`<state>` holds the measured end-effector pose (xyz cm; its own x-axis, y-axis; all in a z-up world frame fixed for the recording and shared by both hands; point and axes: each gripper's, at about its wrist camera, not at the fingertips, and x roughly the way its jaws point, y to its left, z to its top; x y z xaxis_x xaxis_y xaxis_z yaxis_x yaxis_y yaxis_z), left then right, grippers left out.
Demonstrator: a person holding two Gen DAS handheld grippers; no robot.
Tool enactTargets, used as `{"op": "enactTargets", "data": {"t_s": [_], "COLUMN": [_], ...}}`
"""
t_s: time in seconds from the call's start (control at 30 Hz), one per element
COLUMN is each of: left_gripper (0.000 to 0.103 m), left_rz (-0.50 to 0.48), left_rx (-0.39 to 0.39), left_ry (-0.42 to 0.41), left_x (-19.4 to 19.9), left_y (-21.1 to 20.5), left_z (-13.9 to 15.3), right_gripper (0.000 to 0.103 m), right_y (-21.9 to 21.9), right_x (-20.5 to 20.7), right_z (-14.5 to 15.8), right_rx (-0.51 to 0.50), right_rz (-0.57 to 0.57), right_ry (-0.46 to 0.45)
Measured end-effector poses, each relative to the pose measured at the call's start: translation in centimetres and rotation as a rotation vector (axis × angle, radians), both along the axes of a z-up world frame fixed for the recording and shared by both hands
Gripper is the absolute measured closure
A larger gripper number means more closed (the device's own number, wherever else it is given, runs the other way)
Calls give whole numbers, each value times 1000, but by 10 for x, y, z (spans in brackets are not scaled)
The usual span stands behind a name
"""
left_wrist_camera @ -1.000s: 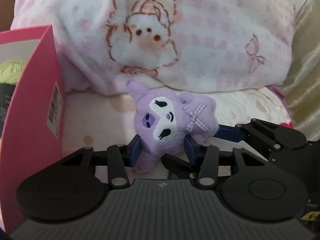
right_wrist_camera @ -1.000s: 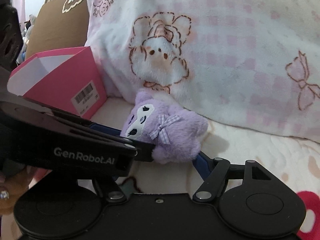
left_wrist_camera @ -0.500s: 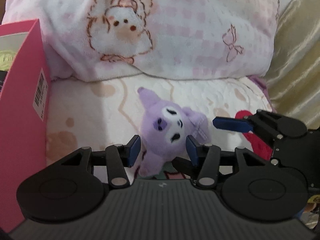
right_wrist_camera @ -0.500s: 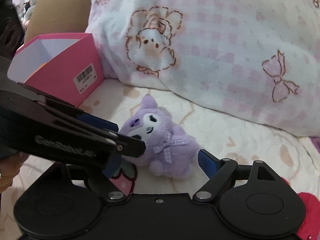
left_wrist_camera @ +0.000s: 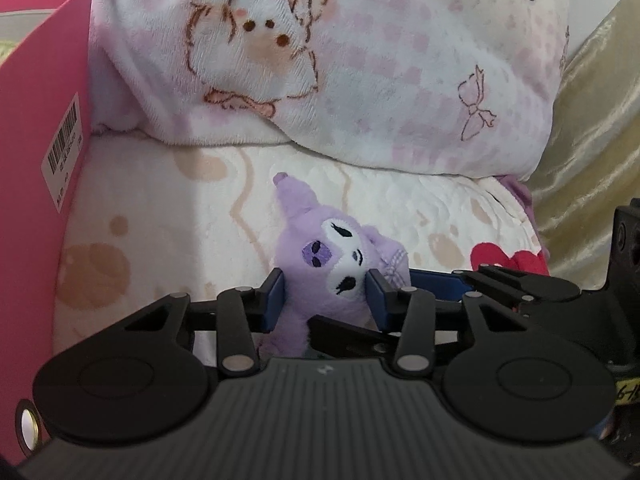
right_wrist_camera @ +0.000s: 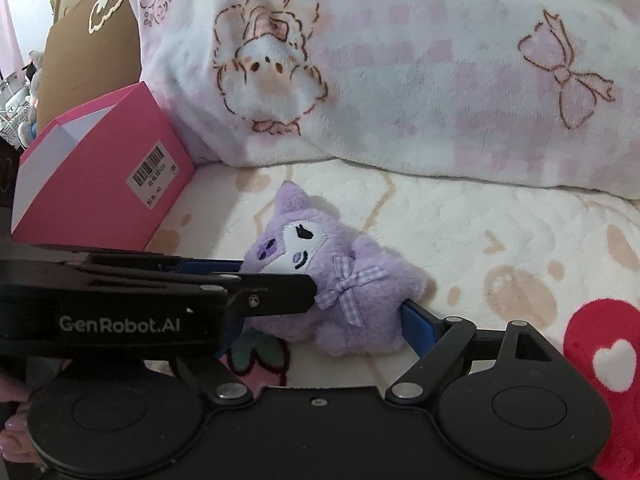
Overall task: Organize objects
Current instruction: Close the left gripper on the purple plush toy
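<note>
The purple plush toy point(left_wrist_camera: 332, 276) lies on the cream fleece blanket point(left_wrist_camera: 160, 240), right between the blue pads of my left gripper point(left_wrist_camera: 325, 296). Its embroidered face looks up at me, one pointed ear aims away from me, and a checked bow sits on the side nearer my right hand. My left jaws are closing; both pads press into the fur at the sides of its head, so I have hold of it while it lies on the blanket.

From my right wrist view the same toy point(right_wrist_camera: 340, 280) sits just ahead of my right gripper point(right_wrist_camera: 320, 312), whose jaws stand wide. The right-hand pad lies against the toy's lower flank; the other finger is hidden behind my left gripper's black body, which crosses in from my left and is marked GenRobot.AI. I cannot see that finger touching the plush, so the right gripper does not appear to grip anything.

Ahead and to my left stands an open pink cardboard box point(right_wrist_camera: 100, 176) with a barcode label on the side facing me, well apart from the toy. Beyond both, a pink-and-white checked pillow point(left_wrist_camera: 360, 60) with a cartoon print rests on the blanket. At my far right lies a red heart-patterned patch point(right_wrist_camera: 604, 360), and a pale gold curtain point(left_wrist_camera: 592, 140) hangs past the pillow.
</note>
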<state>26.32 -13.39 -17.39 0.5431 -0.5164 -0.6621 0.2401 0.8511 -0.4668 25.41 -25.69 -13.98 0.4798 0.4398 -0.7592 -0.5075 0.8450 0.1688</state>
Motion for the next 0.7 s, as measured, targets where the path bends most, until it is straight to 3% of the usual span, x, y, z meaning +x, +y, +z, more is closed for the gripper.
{"op": "enactTargets", "data": {"t_s": [0.37,0.7], "left_gripper": [61,61], "left_rz": [-7,-12], "left_rx": [-64,-75], "left_ry": [21,31], "left_x": [-36,-78], "left_y": [19,41], "left_z": [14,43], "right_gripper": [18,18], "right_y": [14,30], "right_x": [-42,-89], "right_z": [21,53], "right_rx": [-94,-90], "right_rz": [41,30], "right_ry": [-65,-58]}}
